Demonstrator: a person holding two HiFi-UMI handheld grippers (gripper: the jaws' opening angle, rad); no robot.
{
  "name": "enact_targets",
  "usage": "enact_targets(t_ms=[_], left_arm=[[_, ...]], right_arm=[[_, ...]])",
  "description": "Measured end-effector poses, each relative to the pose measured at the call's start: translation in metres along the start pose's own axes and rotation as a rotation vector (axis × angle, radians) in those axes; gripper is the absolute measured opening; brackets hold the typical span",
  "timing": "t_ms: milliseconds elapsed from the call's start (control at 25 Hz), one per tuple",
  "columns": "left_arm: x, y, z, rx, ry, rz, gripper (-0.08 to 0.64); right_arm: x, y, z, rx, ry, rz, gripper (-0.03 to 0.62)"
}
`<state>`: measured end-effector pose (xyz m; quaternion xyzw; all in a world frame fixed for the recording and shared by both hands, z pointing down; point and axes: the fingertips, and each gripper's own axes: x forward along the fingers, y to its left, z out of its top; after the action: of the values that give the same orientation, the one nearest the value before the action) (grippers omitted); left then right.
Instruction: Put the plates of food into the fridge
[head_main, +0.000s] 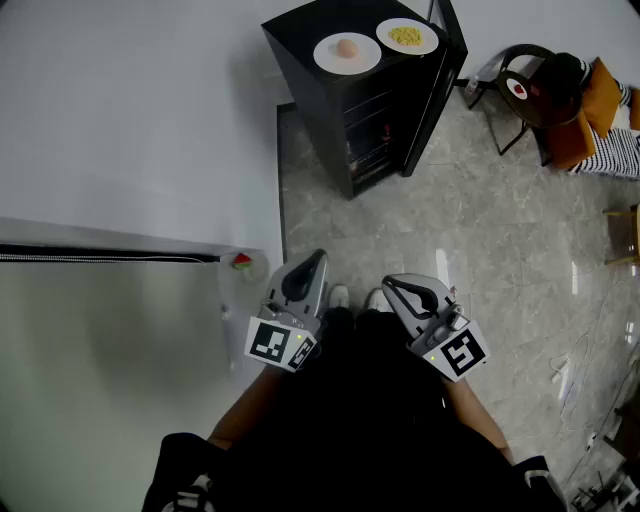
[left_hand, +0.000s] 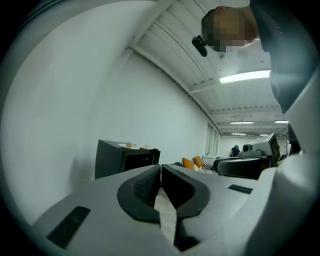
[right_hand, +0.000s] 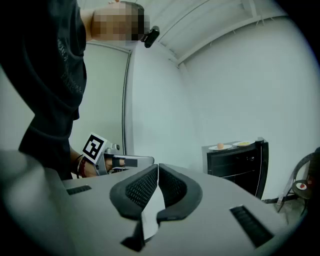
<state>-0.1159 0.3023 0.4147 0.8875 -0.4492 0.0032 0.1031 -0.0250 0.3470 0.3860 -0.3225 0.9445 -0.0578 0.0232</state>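
Note:
A low black fridge stands against the wall far ahead, its door closed. On its top are two white plates, one with a round peach-coloured food and one with yellow food. My left gripper and right gripper are held close to my body, well short of the fridge, both shut and empty. In the left gripper view the jaws meet, with the fridge beyond them. The right gripper view shows its jaws closed, the fridge at the right and the left gripper beside it.
A white wall runs along the left, with a frosted panel below it and a small red and green thing at its corner. A dark chair with orange cushions sits at the right. Cables lie on the marble floor.

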Motion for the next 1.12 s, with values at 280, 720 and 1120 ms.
enact_targets(t_ms=[280,720,1120], left_arm=[[0.008,-0.013,0.0,0.007,0.007,0.045,0.026],[0.011,-0.028,0.001,-0.004,-0.015,0.113,0.027],[0.034,-0.012,0.005,0.017,-0.041,0.151,0.023]], right_arm=[[-0.029,-0.026,0.008,0.002,-0.05,-0.049,0.025],[-0.054,-0.054,-0.005,0.086,-0.051,-0.003,0.026],[-0.045,-0.076,-0.008,0.071,-0.056,-0.008,0.025]])
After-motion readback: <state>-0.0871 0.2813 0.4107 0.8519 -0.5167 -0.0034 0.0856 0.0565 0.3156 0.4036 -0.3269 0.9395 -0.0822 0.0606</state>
